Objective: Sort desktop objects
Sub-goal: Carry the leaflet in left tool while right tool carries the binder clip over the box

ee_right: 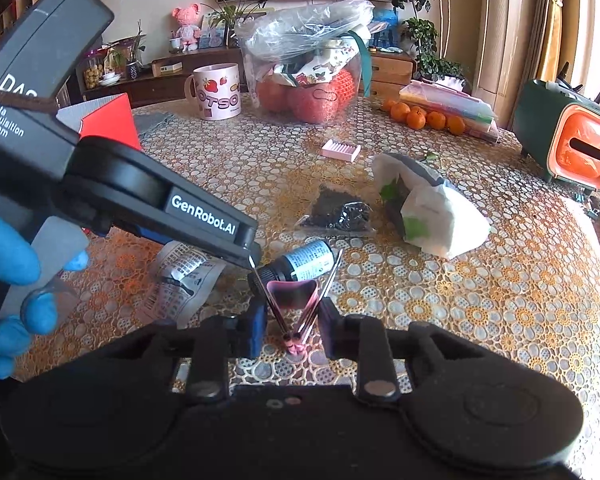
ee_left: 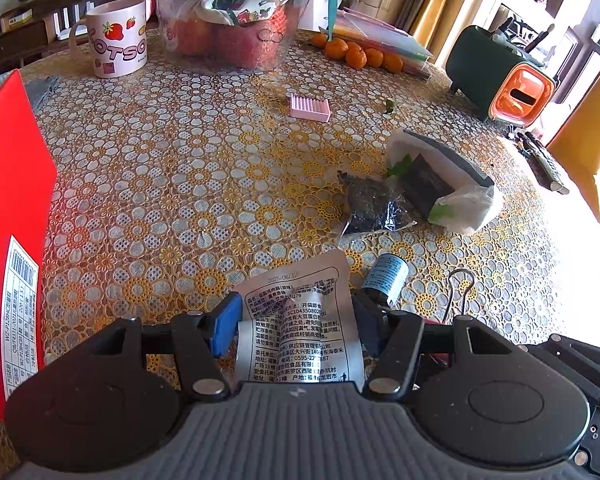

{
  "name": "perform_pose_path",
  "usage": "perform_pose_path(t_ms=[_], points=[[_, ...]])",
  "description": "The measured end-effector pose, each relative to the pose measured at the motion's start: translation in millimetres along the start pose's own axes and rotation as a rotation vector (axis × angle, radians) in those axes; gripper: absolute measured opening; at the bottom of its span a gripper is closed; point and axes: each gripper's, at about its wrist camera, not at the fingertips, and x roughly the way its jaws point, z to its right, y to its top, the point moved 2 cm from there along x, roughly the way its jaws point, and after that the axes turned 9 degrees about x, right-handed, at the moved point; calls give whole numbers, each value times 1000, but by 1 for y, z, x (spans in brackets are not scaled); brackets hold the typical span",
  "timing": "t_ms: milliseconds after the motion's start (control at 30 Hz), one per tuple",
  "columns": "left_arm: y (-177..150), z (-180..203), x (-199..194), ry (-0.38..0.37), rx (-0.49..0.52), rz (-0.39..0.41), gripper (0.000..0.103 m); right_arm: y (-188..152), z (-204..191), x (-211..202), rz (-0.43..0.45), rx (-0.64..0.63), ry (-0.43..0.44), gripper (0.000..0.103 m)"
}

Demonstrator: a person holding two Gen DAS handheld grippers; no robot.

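Binder clip pinched, printed packet held

The pink binder clip (ee_right: 291, 300) sits squeezed between the right gripper's (ee_right: 292, 322) narrow jaws; a small bottle (ee_right: 300, 265) lies just beyond them. The left gripper (ee_left: 296, 322) grips a printed packet (ee_left: 300, 312) between its half-spread jaws, above the floral tablecloth (ee_left: 172, 184).

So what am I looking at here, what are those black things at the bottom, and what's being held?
No robot arm here: a person holds a hand-held clamp in each hand, each carrying a wide-angle camera looking along its two fingers. One picture is from the left tool, one from the right tool. The left tool holds a white printed food packet; the blue-gloved hand carrying it shows in the right view. The right tool is shut on a pink binder clip. On the flower-patterned tablecloth lie a small dark bottle with a blue-white label, a pink ridged block, a strawberry-print mug and some oranges.
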Motion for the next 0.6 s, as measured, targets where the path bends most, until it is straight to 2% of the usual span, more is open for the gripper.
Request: perform_pose_path(t_ms=[300,600], points=[[-3,3,-34,-38,-5,48,59,6,3,-24,35,8,-8,24],[-5,-2,-77,-50,-18,113,59,21,-12,-51,85,-17,0,24]])
